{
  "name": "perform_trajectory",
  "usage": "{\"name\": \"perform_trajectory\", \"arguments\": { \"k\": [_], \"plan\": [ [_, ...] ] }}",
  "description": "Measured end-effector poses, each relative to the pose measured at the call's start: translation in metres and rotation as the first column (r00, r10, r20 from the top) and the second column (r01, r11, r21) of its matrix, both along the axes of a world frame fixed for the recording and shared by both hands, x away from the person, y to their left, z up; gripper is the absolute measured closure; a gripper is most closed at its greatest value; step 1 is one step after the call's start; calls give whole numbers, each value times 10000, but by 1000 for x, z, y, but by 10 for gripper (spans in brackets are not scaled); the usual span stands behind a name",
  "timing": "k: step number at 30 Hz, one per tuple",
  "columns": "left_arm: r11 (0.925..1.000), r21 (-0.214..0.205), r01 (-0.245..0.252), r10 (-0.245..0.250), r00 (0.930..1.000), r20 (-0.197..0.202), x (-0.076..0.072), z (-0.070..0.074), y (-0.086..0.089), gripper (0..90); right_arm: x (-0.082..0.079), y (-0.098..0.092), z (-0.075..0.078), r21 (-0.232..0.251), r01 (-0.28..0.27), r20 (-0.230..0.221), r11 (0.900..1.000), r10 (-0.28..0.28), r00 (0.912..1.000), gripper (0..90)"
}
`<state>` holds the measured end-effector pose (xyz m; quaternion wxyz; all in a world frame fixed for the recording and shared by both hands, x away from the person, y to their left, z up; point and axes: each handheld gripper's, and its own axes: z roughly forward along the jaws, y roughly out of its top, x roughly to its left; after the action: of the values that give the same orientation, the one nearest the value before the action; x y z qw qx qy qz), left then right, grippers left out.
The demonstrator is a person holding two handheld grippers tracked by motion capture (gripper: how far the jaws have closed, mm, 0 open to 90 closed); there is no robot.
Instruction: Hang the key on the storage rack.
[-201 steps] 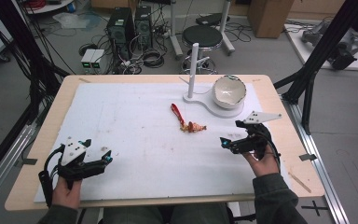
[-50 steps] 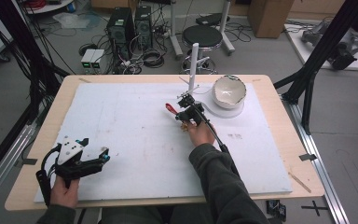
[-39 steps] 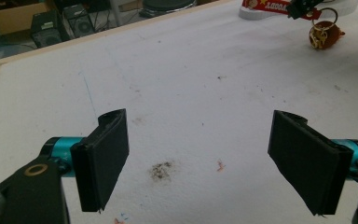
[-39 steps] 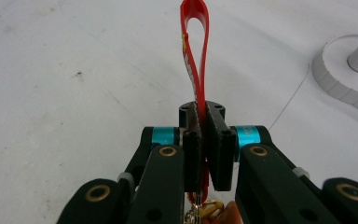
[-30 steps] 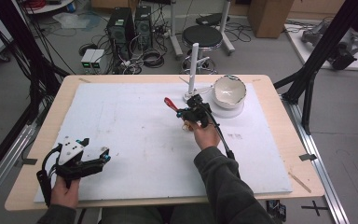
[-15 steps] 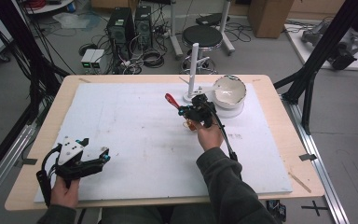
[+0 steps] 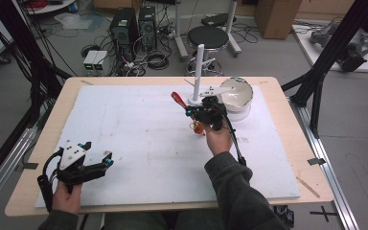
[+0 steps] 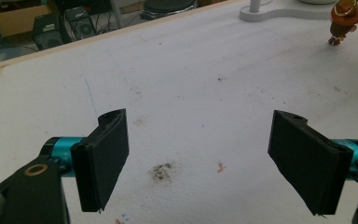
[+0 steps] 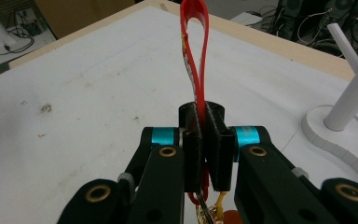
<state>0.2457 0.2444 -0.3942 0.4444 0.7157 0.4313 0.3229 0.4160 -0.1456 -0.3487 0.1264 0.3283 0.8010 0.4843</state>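
Note:
A red strap loop (image 7: 178,99) with a small orange charm (image 7: 198,127) hanging from it is pinched in my right gripper (image 7: 191,111), held above the white mat just left of the white peg stand (image 7: 199,72). In the right gripper view the jaws are shut on the red strap (image 9: 196,51), which sticks up past the pads, and the charm (image 9: 228,217) dangles below. My left gripper (image 7: 97,154) rests at the mat's near left corner, open with nothing between its pads (image 8: 107,154). The charm (image 8: 344,18) hangs far off in the left gripper view.
A white bowl (image 7: 236,92) sits on the stand's base, right of the post. The stand has side pegs (image 7: 220,89). The white mat (image 7: 139,143) covers most of the wooden table (image 7: 292,129). A stool and computer gear stand on the floor beyond.
My right gripper came from the table's right side, shut on the red strap, and has lifted it and the charm up toward the stand's post. The left gripper stayed put.

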Motion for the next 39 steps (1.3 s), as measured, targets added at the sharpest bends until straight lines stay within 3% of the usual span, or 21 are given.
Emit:
{"name": "perform_trajectory", "arguments": {
  "k": [16,33,39],
  "plan": [
    [10000,13,-37,37,10000,21,0,0,0,207,-8,-15,18,215,191,685,9996,-206,9974,860],
    [10000,58,-35,35,10000,9,1,0,0,208,-9,-32,36,553,592,1148,9967,-653,9912,860],
    [10000,58,-43,43,10000,15,1,0,-1,207,-4,-37,40,588,878,1106,9944,-939,9894,860]
  ]
}}
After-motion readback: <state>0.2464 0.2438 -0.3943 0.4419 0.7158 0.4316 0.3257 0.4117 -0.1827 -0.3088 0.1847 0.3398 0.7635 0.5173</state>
